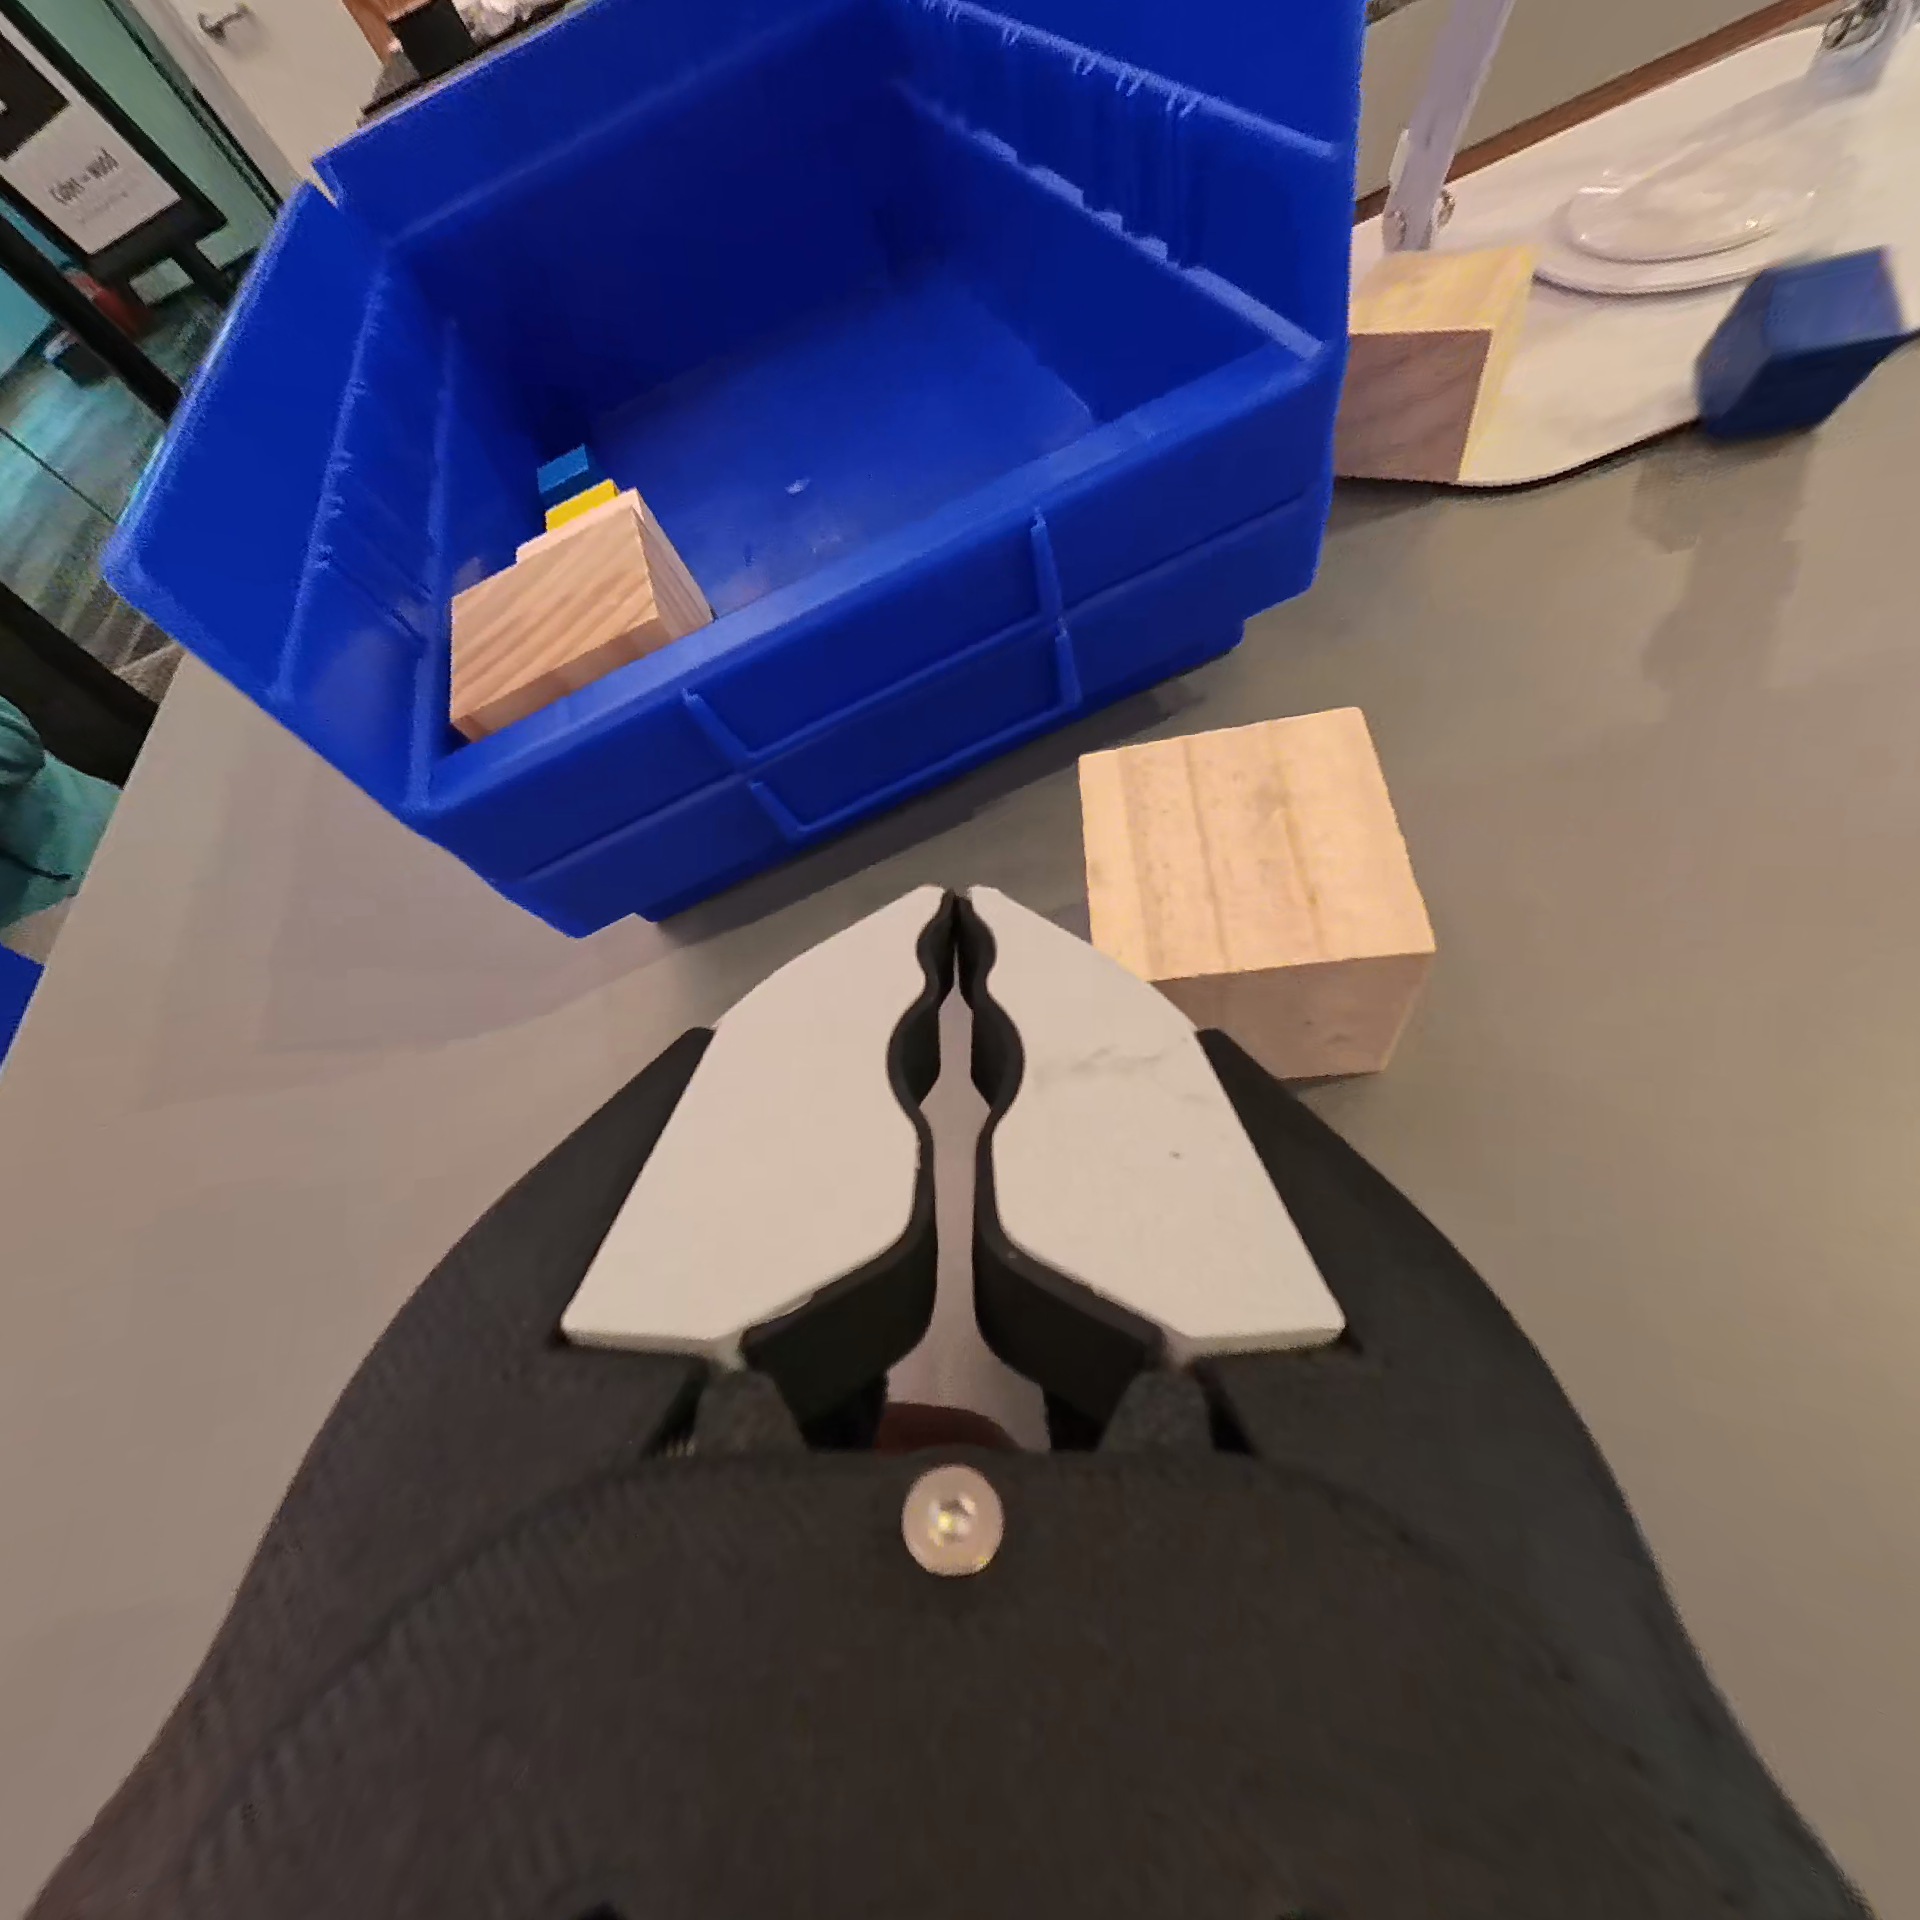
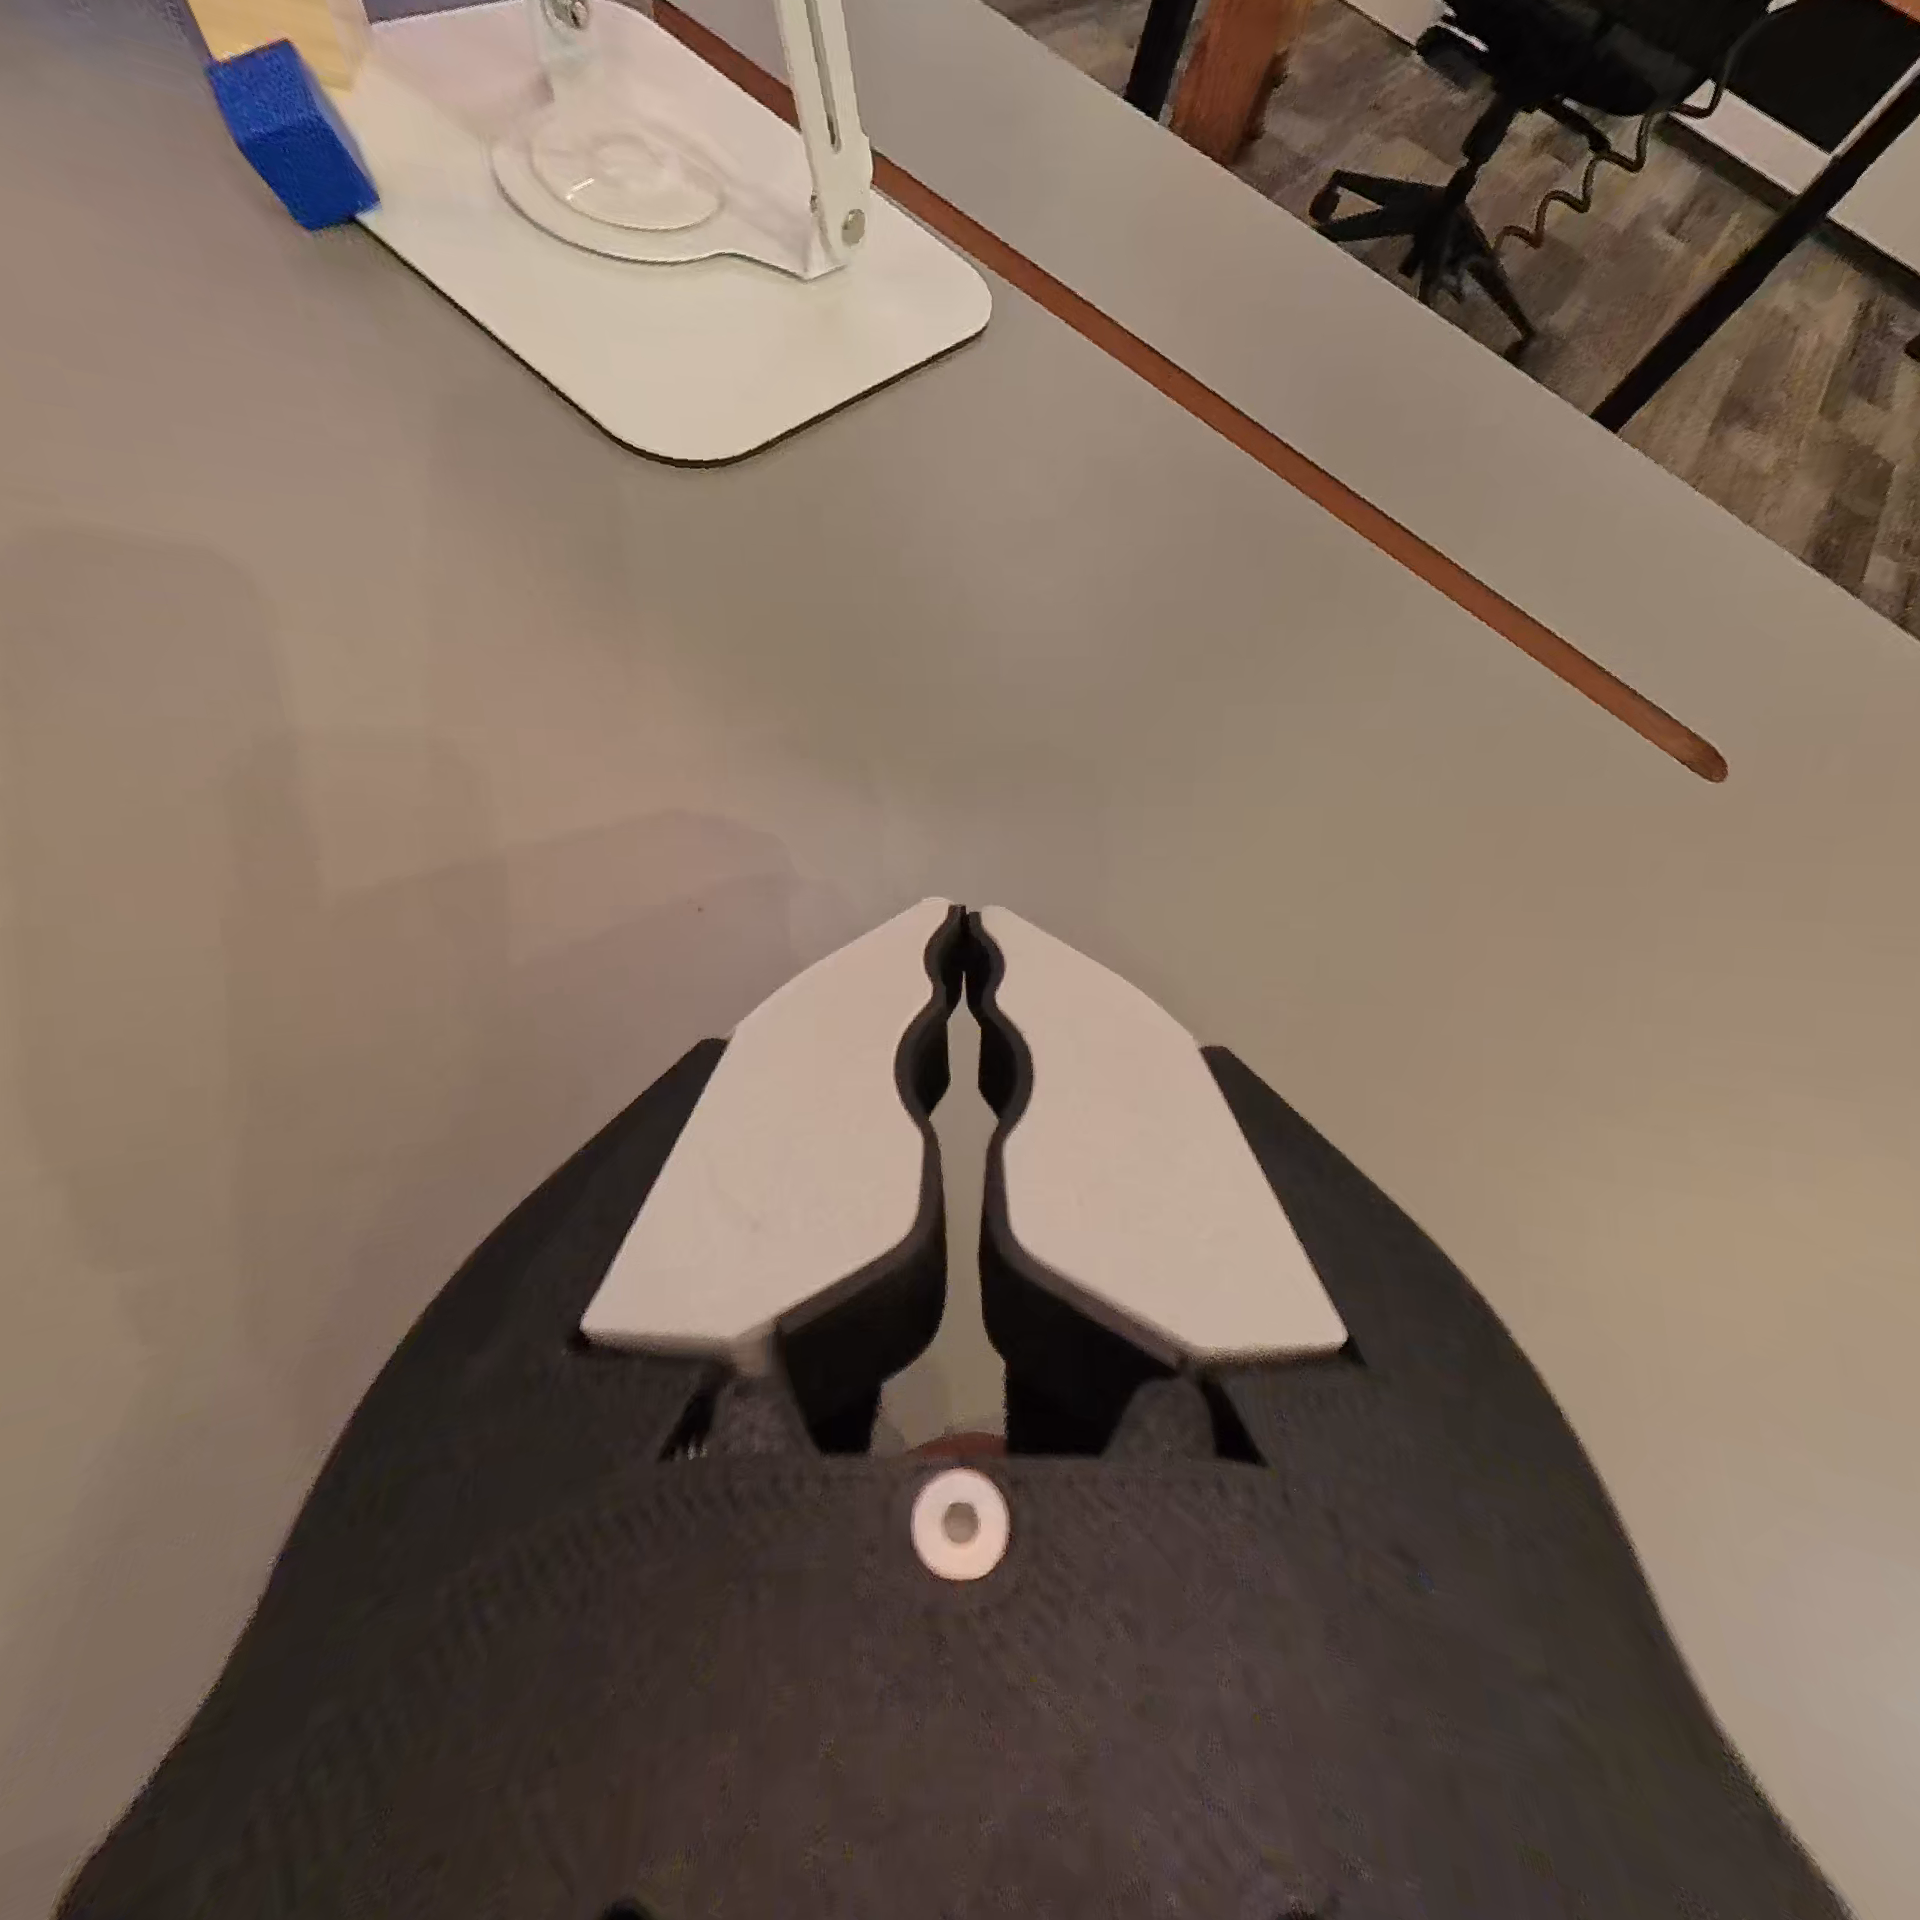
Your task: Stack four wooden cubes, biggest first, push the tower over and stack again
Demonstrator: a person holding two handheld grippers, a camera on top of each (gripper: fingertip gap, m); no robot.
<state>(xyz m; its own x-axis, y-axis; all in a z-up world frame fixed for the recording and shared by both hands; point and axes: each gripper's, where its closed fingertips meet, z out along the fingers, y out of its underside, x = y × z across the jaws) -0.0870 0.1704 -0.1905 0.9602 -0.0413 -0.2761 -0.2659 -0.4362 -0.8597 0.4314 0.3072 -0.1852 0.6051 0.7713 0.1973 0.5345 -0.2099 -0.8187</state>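
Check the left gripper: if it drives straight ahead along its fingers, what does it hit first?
Most likely the blue bin's front wall, dead ahead of the shut left gripper. The wooden cube lies just right of that line and looks clear, though depth is hard to judge here.

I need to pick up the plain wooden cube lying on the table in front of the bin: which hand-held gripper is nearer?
Left. The left hand-held gripper sits just beside the cube; the right hand-held gripper faces bare table.
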